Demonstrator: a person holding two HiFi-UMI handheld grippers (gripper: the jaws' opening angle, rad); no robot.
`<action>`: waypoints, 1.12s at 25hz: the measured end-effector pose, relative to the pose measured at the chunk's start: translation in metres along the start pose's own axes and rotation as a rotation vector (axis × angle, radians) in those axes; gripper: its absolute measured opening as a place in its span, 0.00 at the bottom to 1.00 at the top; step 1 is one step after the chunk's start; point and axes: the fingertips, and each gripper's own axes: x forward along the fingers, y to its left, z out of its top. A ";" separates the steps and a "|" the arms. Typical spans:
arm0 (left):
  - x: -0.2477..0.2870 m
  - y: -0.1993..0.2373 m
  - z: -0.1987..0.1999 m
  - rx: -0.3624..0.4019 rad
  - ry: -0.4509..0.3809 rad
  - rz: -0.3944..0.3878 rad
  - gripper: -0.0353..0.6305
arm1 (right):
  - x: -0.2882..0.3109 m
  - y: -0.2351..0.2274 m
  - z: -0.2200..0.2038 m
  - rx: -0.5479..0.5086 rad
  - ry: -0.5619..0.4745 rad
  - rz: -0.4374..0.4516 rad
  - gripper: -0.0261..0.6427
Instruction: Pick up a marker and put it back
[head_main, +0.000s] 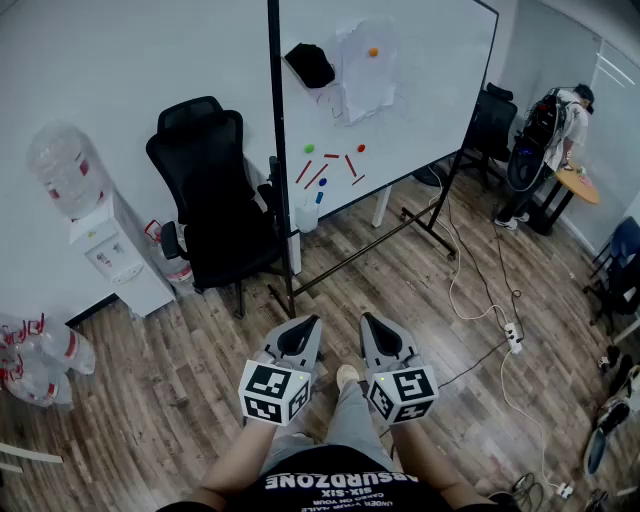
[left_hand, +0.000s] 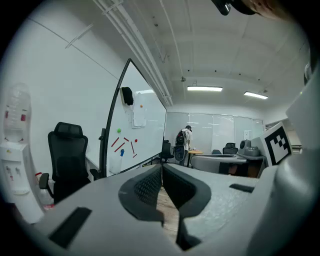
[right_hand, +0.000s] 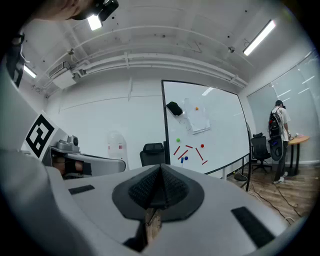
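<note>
As I read it, progress: nothing done yet; both the pick-up and the return are left.
Left gripper (head_main: 310, 322): fingers pressed together, holding nothing.
Right gripper (head_main: 368, 320): fingers pressed together, holding nothing.
Red markers (head_main: 316, 177): on the whiteboard (head_main: 420, 100), well ahead of both fingertips, untouched.

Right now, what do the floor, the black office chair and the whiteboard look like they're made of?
The floor looks like wood or wood-look laminate, matt: plank seams and grain show. The black office chair seems fabric or mesh on plastic: dull, no sheen. The whiteboard is a glossy white panel, mirroring a ceiling light, in a thin dark frame, probably metal.
</note>
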 end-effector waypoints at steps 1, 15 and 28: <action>0.000 0.002 0.002 0.001 -0.003 0.001 0.06 | 0.002 0.001 0.002 -0.001 -0.003 0.000 0.03; 0.020 0.021 0.014 0.012 -0.020 -0.031 0.06 | 0.024 -0.003 0.014 -0.023 -0.026 -0.010 0.03; 0.062 0.066 0.025 0.006 -0.010 -0.041 0.06 | 0.085 -0.024 0.040 -0.007 -0.072 -0.018 0.04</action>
